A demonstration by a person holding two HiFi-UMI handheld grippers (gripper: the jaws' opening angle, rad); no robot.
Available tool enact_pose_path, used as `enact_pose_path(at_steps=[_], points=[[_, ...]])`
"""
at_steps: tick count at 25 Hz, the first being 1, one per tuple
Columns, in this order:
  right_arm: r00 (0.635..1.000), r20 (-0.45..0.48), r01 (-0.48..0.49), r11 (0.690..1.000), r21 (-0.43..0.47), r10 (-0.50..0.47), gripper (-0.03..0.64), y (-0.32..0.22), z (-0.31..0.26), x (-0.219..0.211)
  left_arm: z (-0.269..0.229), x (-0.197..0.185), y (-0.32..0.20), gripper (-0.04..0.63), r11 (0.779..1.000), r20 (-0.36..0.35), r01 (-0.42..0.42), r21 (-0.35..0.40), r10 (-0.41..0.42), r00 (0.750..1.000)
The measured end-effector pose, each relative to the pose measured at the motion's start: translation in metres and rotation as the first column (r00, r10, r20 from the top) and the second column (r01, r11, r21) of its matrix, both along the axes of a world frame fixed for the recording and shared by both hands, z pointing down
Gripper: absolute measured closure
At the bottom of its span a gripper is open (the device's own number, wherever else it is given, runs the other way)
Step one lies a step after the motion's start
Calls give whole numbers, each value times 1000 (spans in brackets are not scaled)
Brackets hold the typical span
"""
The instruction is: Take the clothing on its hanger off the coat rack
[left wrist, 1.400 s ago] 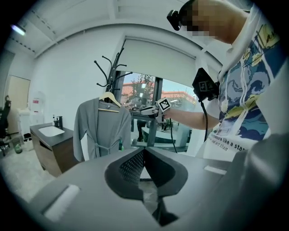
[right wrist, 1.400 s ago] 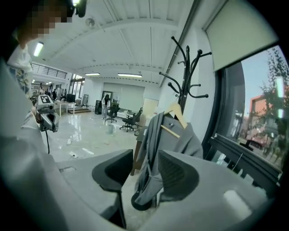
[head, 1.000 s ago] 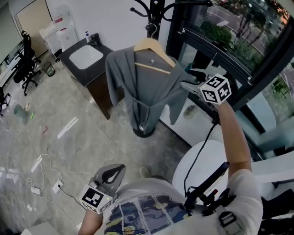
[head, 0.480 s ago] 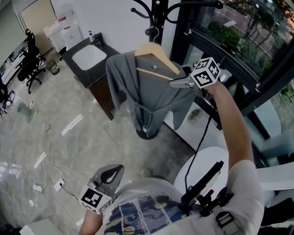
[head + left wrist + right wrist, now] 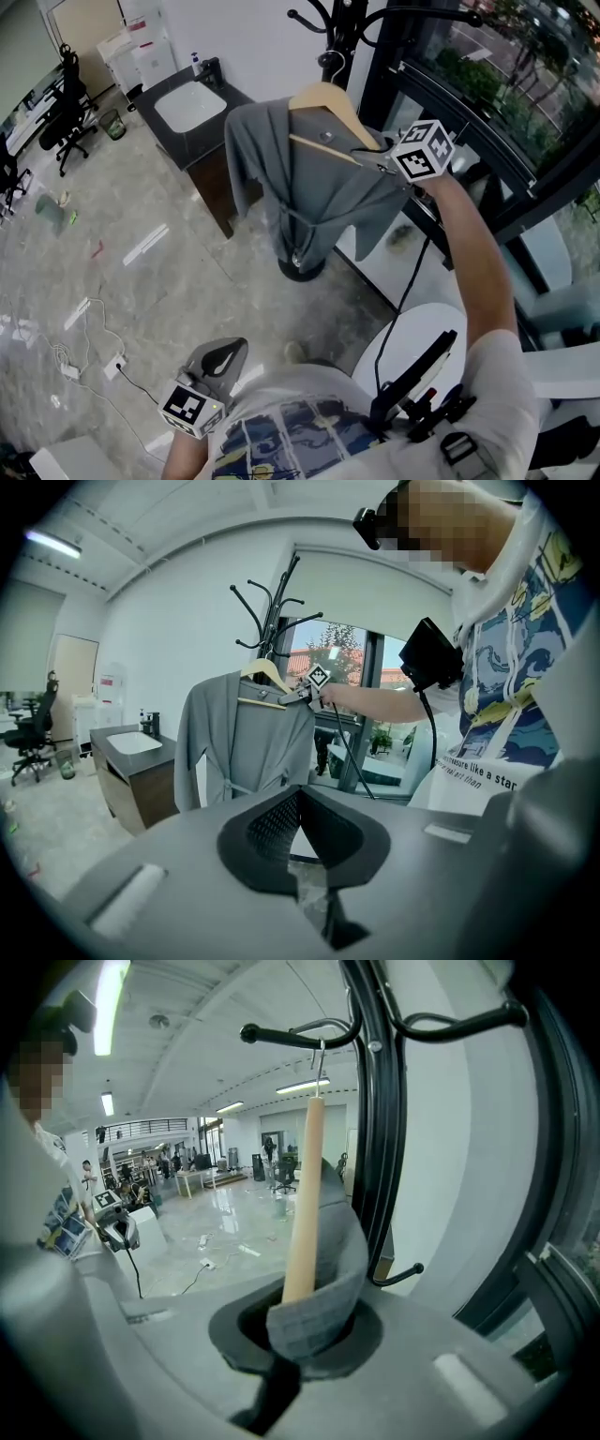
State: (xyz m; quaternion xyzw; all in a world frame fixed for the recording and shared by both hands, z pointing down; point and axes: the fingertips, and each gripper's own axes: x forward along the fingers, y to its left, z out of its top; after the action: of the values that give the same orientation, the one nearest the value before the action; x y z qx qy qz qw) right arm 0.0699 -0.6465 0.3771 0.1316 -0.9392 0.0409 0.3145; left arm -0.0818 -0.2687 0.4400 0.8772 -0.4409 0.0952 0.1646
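Observation:
A grey robe (image 5: 309, 187) hangs on a wooden hanger (image 5: 323, 98), whose metal hook (image 5: 322, 1054) sits over an arm of the black coat rack (image 5: 337, 28). My right gripper (image 5: 380, 159) is shut on the hanger's right shoulder, with the wood (image 5: 305, 1194) and a fold of grey cloth (image 5: 323, 1288) pinched between its jaws. My left gripper (image 5: 216, 366) hangs low by the person's waist, far from the rack, its jaws together and empty. In the left gripper view the robe (image 5: 248, 742) and right gripper (image 5: 295, 696) show in the distance.
A dark cabinet with a white sink (image 5: 192, 108) stands left of the rack. The rack's round base (image 5: 300, 267) rests on the tiled floor. A window frame (image 5: 469, 141) runs close behind the right arm. A cable and power strip (image 5: 75, 361) lie on the floor.
My right gripper moved left from beside the robe onto the hanger's shoulder, and its open jaws closed on it. The left gripper stayed low.

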Motion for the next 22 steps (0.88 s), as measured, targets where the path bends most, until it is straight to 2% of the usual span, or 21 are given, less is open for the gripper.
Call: enact_pose_path(at_steps=[15,22], points=[[990,-8,-139,985,104,141,615,18,-30,4,-2,-20,31,592,999,-14,-30,15,30,999],[983,48,-179,977,118,175,615,41,-63,3,-4,-39,55,592,999,-29,-37,33,38,999]])
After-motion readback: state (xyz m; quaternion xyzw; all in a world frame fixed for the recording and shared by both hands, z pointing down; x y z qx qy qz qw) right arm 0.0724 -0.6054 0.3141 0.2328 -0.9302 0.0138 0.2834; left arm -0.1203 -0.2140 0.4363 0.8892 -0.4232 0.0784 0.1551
